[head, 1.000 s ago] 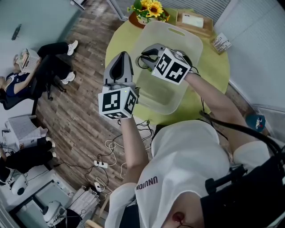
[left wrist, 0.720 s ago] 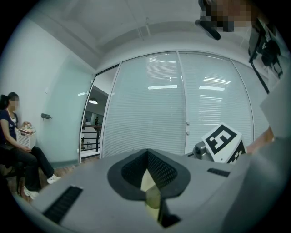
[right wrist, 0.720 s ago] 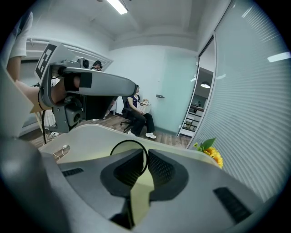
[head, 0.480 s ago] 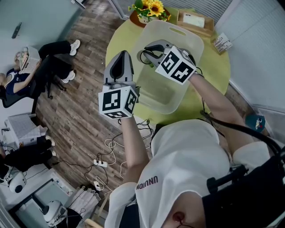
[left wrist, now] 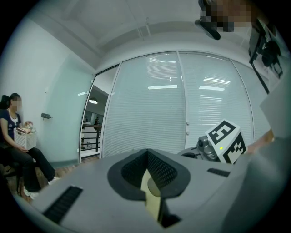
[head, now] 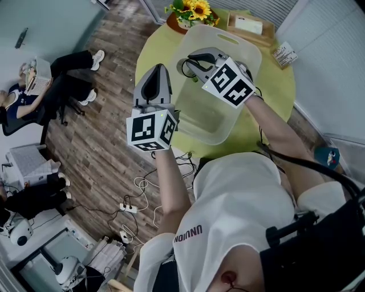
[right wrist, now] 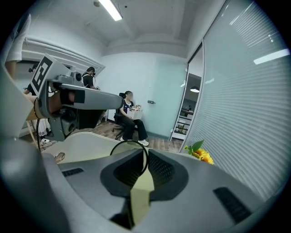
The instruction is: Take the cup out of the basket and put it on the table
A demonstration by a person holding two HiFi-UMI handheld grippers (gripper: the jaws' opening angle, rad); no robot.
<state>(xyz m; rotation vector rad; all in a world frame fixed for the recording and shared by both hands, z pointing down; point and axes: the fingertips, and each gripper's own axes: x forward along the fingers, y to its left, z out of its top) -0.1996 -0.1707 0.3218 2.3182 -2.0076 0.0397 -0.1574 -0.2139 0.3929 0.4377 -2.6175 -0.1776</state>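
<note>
A clear cup with a thin black rim [head: 183, 71] hangs over the translucent plastic basket [head: 244, 52] on the round yellow-green table [head: 275, 85]. My right gripper [head: 194, 61] is shut on that rim. In the right gripper view the black rim [right wrist: 128, 141] arcs between the nearly closed jaws of the right gripper [right wrist: 144, 157], with the basket's pale edge [right wrist: 86, 139] below. My left gripper [head: 153, 85] is held level to the left of the basket, over the table's edge. It is shut with nothing in it, as the left gripper view [left wrist: 148, 177] shows.
Sunflowers in a pot [head: 191, 11] and a wooden tray with a box [head: 248, 27] stand at the table's far side, with a small packet [head: 283, 55] at its right edge. Seated people [head: 23, 102] and floor cables [head: 137, 199] are to the left.
My right gripper has risen and shifted a little right and farther away over the basket, carrying the cup. The left gripper has stayed put.
</note>
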